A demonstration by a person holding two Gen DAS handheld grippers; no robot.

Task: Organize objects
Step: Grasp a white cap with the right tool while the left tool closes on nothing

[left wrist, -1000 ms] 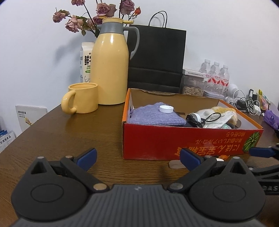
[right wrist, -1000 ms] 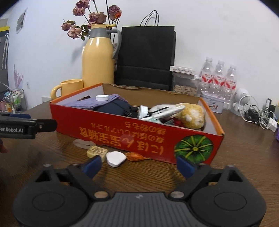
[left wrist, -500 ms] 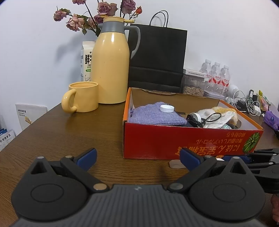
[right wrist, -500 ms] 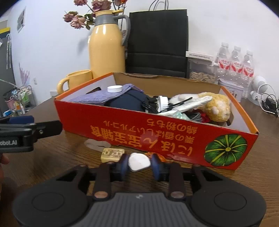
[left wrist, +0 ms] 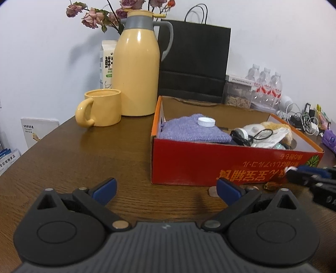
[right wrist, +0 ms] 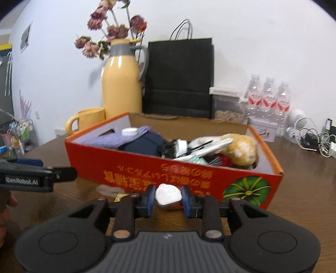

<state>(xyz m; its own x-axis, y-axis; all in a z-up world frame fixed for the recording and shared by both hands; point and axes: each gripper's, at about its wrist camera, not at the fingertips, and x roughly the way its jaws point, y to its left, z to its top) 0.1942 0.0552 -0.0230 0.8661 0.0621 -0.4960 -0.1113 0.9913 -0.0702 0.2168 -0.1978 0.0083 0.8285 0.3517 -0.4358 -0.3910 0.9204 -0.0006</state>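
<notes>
Here, at the bottom centre of the right wrist view, the right gripper [right wrist: 168, 197] has its two blue pads pressed against a small white rounded object [right wrist: 168, 193], which it holds just above the wooden tabletop [right wrist: 298, 189]. A small brownish item [right wrist: 173, 206] shows just under the white object. To the lower left of it, a yellowish tag [right wrist: 121, 196] and a pale flat piece [right wrist: 108, 189] lie on the tabletop, close to the front wall of the red cardboard box [right wrist: 147, 168].

In the left wrist view, the left gripper [left wrist: 166, 187] fills the lower part of the frame; its jaws stand wide apart and hold nothing, only bare tabletop is between them. The right gripper comes in at the right edge of this view, near the lower right corner of the box.

Further back, the box is full: a purple cloth [left wrist: 193, 131] with a white bottle cap [left wrist: 206, 121] on it at the left, a dark blue bundle [right wrist: 145, 142], black cables and an orange plush toy [right wrist: 241, 151] at the right.

Behind the box, in the upper half of the frame, stand a yellow mug [left wrist: 103, 110], a yellow thermos jug [left wrist: 136, 77], a milk carton [left wrist: 108, 65], dried roses [left wrist: 94, 14], a black paper bag [left wrist: 193, 61], a clear container [left wrist: 238, 94] and three water bottles [left wrist: 265, 86], all before the white wall.
</notes>
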